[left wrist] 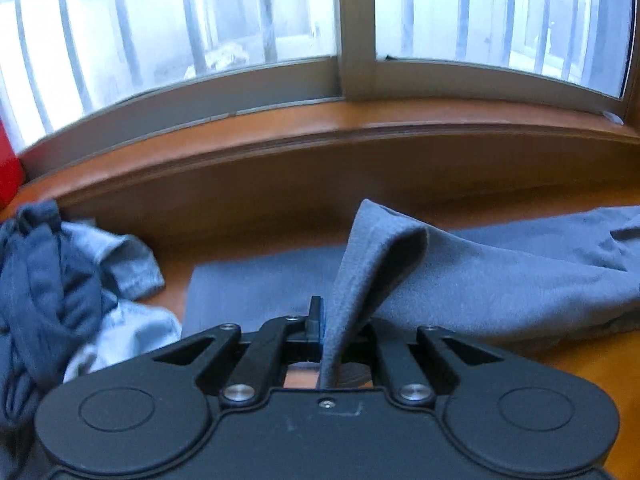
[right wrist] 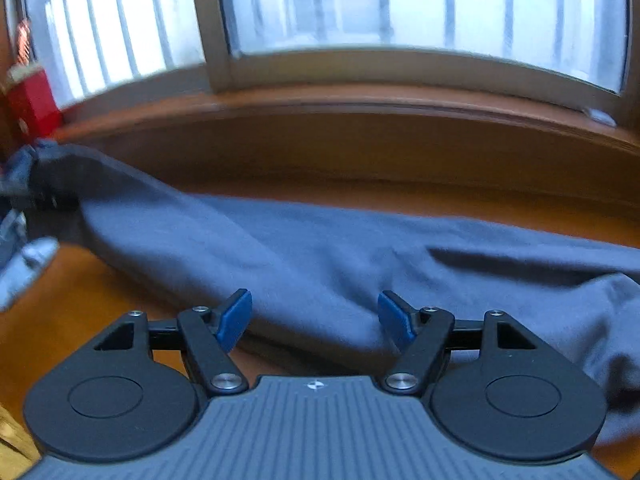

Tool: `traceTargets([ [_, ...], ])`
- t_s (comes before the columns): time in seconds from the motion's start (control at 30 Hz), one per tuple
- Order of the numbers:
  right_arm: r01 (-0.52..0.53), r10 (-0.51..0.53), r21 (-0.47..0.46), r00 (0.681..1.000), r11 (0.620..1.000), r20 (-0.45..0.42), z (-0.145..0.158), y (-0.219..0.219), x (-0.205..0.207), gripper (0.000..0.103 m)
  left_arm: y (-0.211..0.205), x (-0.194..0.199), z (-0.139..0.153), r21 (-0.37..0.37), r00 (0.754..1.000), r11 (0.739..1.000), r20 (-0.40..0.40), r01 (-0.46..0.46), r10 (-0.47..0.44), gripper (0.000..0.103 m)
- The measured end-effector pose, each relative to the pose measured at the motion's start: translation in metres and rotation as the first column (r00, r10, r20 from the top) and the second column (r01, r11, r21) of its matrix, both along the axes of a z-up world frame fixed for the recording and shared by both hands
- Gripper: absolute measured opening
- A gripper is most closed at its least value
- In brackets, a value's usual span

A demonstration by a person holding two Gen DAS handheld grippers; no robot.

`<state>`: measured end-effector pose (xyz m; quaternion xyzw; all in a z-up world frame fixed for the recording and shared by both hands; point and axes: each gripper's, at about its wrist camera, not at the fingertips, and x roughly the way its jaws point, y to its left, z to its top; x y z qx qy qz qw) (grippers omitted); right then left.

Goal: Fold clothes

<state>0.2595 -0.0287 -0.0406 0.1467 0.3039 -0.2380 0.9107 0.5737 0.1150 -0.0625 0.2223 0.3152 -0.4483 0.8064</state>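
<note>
At the far left of the left wrist view a red object stands at the end of the wooden window sill, and below it a heap of clothes, dark blue and light grey, lies crumpled on the orange-brown wooden table. To the right of the heap, a grey-blue garment is spread over the table and reaches to the right edge of the picture. The left gripper is closed on a fold of this garment: the cloth rises in a narrow ridge from between its two fingers, which stand together, and the ridge leans toward the barred window. In the right wrist view the red object again stands at the left, beside the window. The same garment stretches from the upper left, where the left gripper shows dark and blurred, down to the right edge. The right gripper hovers over its near edge with its blue pads well apart; nothing is pressed between them. The table shows bare at the left of this gripper.
</note>
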Motion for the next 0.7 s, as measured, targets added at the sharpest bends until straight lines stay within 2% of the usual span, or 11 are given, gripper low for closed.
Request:
traceTargets([
  [0.07, -0.043, 0.044, -0.022, 0.999, 0.999, 0.023, 0.010, -0.011, 0.010, 0.073, 0.004, -0.007, -0.001, 0.017, 1.000, 1.000, -0.007, 0.005, -0.005, 0.003],
  [0.17, -0.159, 0.153, -0.097, 0.986, 0.982, -0.070, 0.012, -0.032, 0.038, 0.072, 0.015, -0.013, -0.006, 0.042, 1.000, 0.999, -0.019, -0.004, 0.005, 0.004],
  [0.27, -0.320, 0.300, -0.067, 0.930, 0.945, -0.215, 0.000, -0.058, 0.063, 0.067, 0.031, -0.016, -0.010, 0.045, 0.997, 0.998, -0.067, -0.039, 0.042, 0.004],
  [0.33, -0.383, 0.360, -0.032, 0.891, 0.923, -0.275, -0.007, -0.069, 0.073, 0.066, 0.039, -0.018, -0.010, 0.047, 0.994, 0.997, -0.087, -0.061, 0.065, 0.004],
  [0.37, -0.410, 0.388, -0.016, 0.873, 0.912, -0.294, -0.010, -0.073, 0.077, 0.066, 0.041, -0.020, -0.011, 0.049, 0.993, 0.996, -0.092, -0.070, 0.074, 0.004],
  [0.57, -0.499, 0.478, 0.020, 0.817, 0.866, -0.322, -0.021, -0.080, 0.095, 0.064, 0.039, -0.030, -0.013, 0.059, 0.987, 0.989, -0.081, -0.133, 0.138, 0.004],
  [0.6, -0.508, 0.492, 0.041, 0.808, 0.860, -0.323, -0.024, -0.081, 0.097, 0.051, 0.039, -0.032, -0.012, 0.058, 0.986, 0.988, -0.079, -0.143, 0.147, 0.004],
  [0.63, -0.510, 0.503, 0.061, 0.813, 0.858, -0.294, -0.023, -0.081, 0.094, 0.038, 0.040, -0.034, -0.010, 0.056, 0.985, 0.987, -0.076, -0.149, 0.153, 0.004],
  [0.67, -0.511, 0.512, 0.079, 0.817, 0.856, -0.266, -0.023, -0.080, 0.092, 0.007, 0.041, -0.035, -0.008, 0.055, 0.985, 0.986, -0.073, -0.155, 0.159, 0.004],
  [0.7, -0.504, 0.503, 0.069, 0.826, 0.861, -0.253, -0.020, -0.078, 0.089, 0.006, 0.043, -0.037, -0.003, 0.049, 0.983, 0.985, -0.070, -0.164, 0.167, 0.004],
])
